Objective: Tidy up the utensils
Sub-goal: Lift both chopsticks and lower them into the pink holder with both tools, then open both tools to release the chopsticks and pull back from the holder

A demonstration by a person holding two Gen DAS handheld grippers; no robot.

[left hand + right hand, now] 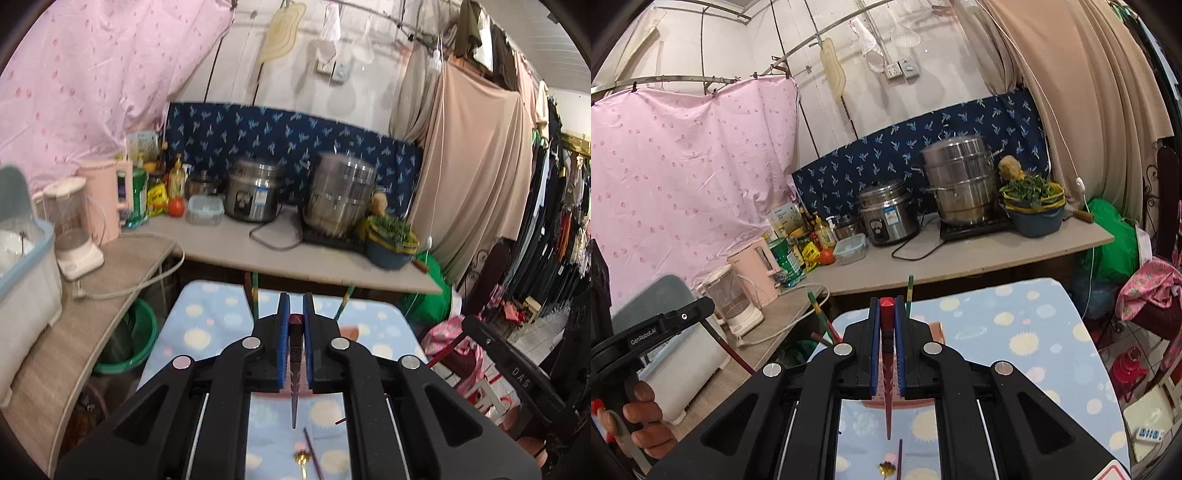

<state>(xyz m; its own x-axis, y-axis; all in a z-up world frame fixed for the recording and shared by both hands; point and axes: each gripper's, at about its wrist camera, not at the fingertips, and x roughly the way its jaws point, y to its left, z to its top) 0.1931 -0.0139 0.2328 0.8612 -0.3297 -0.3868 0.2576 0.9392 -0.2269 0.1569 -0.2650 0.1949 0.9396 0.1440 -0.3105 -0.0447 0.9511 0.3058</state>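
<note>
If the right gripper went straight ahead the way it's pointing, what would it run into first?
Probably the grey counter's front edge, beyond the dotted table. The right gripper, shut on a red chopstick, tilts slightly down; depth is unclear.

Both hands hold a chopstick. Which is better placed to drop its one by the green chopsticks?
Right, narrowly. Each gripper is shut on a red chopstick, but a green chopstick shows close beside the right gripper tip; from the left gripper, green ones look further off.

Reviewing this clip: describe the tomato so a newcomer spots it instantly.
Find the grey counter below the blue patterned cloth. Left of the rice cooker sits a clear lidded box; the tomato lies beside it, before the bottles. It is the only round red thing there.
</note>
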